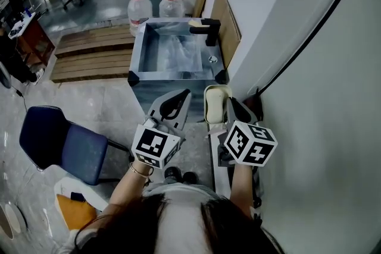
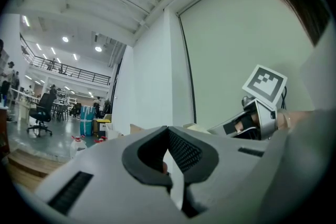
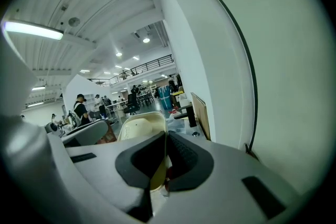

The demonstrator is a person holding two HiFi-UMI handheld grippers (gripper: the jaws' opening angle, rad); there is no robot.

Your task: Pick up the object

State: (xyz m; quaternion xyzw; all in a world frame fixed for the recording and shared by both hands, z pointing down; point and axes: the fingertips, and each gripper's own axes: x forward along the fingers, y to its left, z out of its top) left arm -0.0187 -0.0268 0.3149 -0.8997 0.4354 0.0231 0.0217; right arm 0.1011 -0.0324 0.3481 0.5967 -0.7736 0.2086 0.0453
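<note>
A cream, oblong, dish-like object [image 1: 215, 102] is held upright by its rim in my right gripper [image 1: 225, 106], just in front of the sink. In the right gripper view the cream object [image 3: 137, 129] rises between the dark pads, and the right gripper [image 3: 165, 137] is shut on its edge. My left gripper [image 1: 178, 99] hangs beside it to the left, jaws together with nothing between them. In the left gripper view the left gripper [image 2: 168, 132] points at the white wall, and the right gripper's marker cube [image 2: 265, 84] shows at the right.
A metal sink [image 1: 139, 50] with a black tap [image 1: 209, 30] stands ahead. Two water bottles [image 1: 140, 9] sit behind it and wooden pallets [image 1: 89, 53] lie to its left. A blue chair [image 1: 58, 143] is at my left. A white wall [image 1: 321, 98] runs close along the right.
</note>
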